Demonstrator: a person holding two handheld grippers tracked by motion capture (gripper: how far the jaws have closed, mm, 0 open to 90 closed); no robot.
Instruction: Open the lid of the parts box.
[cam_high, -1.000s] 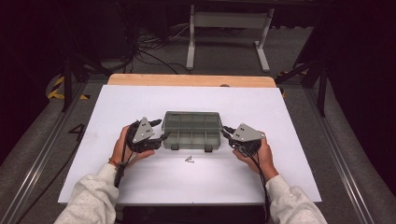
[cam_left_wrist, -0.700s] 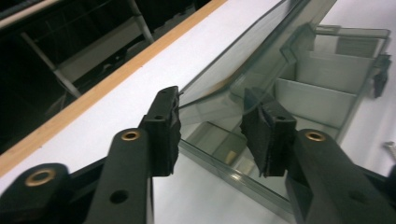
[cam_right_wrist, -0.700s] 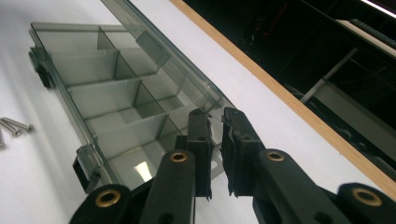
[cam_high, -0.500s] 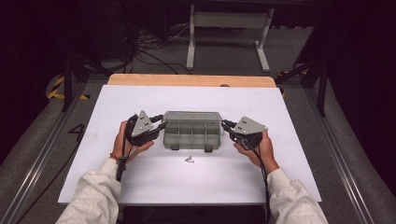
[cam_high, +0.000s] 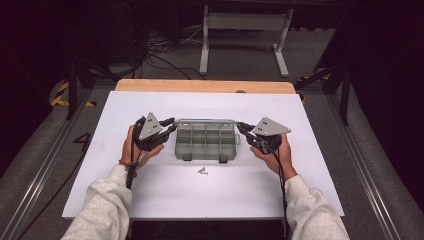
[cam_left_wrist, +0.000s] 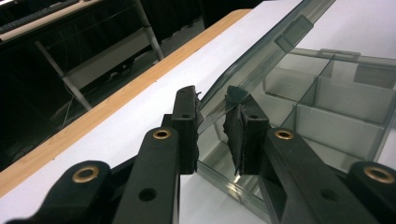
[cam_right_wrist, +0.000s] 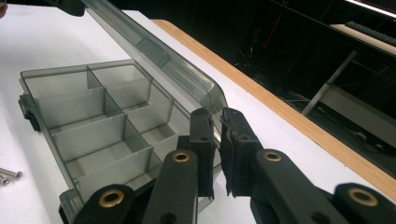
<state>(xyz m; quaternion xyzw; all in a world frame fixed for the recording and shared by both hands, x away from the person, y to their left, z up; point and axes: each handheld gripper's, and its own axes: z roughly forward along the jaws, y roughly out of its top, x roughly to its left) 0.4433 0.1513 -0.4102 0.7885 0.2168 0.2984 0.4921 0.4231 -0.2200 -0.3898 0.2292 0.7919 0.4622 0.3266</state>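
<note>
Lifting lid (cam_right_wrist: 159, 60) of compartment box (cam_high: 206, 141) mid-table (cam_high: 150, 200) | left tool (cam_left_wrist: 212, 116) just narrowed onto lid's left corner | right tool (cam_right_wrist: 216, 135) pinches right corner | advice: raise both ends evenly, avoid twisting hinge; screws (cam_high: 203, 171) nearby

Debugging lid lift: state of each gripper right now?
Left gripper: has just been closing, shut on lid edge.
Right gripper: shut on lid's other end.

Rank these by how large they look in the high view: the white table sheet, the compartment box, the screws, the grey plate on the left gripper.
1. white table sheet
2. compartment box
3. grey plate on the left gripper
4. screws
</note>
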